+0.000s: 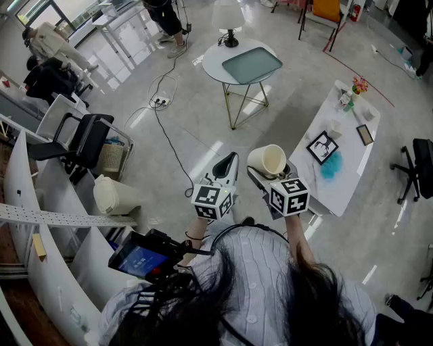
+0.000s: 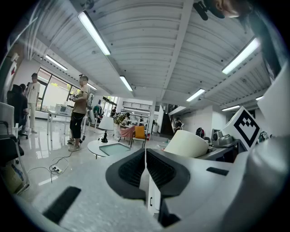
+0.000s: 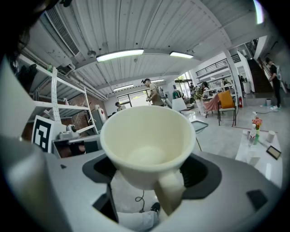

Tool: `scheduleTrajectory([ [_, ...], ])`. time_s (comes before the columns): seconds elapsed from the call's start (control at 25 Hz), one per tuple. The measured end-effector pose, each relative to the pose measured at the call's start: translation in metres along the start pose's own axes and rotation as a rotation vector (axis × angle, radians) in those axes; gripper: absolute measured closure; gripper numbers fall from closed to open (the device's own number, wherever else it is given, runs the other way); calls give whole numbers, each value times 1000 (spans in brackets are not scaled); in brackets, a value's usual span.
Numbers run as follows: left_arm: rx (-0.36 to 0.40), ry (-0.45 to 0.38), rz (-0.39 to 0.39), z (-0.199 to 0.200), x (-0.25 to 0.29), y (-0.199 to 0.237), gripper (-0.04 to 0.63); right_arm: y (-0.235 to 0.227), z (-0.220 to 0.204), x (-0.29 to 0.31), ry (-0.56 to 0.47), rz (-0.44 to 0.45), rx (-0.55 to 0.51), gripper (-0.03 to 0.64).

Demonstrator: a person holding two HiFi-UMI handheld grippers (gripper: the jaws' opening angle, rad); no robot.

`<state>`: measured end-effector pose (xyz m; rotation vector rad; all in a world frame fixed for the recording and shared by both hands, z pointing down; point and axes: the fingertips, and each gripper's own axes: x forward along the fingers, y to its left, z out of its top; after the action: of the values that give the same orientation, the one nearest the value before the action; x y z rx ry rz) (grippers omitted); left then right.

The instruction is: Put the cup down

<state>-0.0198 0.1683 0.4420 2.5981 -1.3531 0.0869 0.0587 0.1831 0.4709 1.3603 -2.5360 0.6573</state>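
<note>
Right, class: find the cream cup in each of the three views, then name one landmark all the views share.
Head view: cream cup, just right of centre, in the right claw.
Left gripper view: right of centre, beyond the shut left claw.
Right gripper view: dead centre, mouth facing the camera.
Shared landmark: the round white table, in all three.

Round table with lamp
</note>
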Motion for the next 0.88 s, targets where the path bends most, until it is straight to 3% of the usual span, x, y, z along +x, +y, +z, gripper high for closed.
scheduleTrajectory([
  [0.88, -5, 53, -8, -16, 6, 7, 577, -11, -9, 14, 57, -67, -4, 207],
])
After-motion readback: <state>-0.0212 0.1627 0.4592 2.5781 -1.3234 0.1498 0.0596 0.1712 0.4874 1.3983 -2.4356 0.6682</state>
